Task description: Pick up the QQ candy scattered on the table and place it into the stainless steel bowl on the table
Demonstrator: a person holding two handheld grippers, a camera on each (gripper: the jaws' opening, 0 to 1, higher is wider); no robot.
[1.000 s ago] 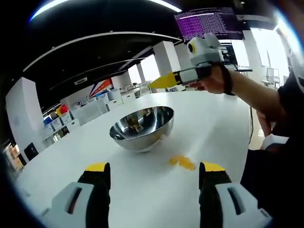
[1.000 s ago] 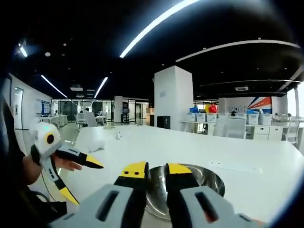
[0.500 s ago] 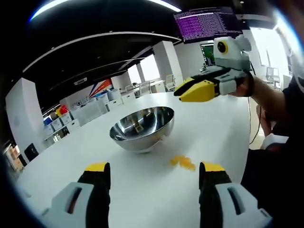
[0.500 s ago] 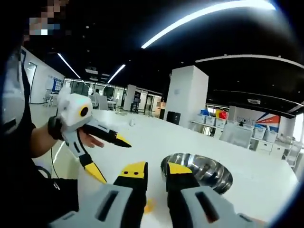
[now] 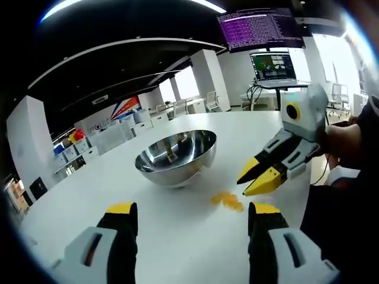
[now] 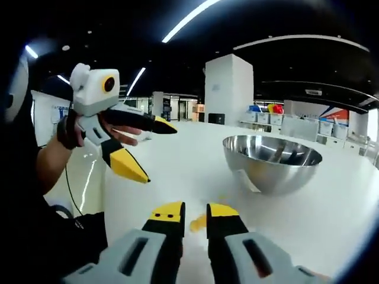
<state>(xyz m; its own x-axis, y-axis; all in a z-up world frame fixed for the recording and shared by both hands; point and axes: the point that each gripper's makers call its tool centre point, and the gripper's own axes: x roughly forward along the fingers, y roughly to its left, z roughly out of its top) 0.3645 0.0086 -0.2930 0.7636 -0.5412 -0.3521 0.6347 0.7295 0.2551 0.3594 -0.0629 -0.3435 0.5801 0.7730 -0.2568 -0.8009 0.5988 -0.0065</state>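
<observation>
Your right gripper, yellow-tipped jaws slightly parted, hovers over soft yellow candy beside the polished steel bowl; your left gripper gapes wide.

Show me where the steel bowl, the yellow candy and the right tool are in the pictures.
steel bowl point(image 5: 176, 161): left gripper view, on its outer wall.
yellow candy point(image 5: 227, 200): left gripper view, middle of the pile on the table.
right tool point(image 5: 252, 180): left gripper view, midway between its yellow tips.

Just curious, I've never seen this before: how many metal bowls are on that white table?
1. The stainless steel bowl sits on the white table, just beyond a small pile of yellow candy; anything outside these two views stays unknown.
</observation>
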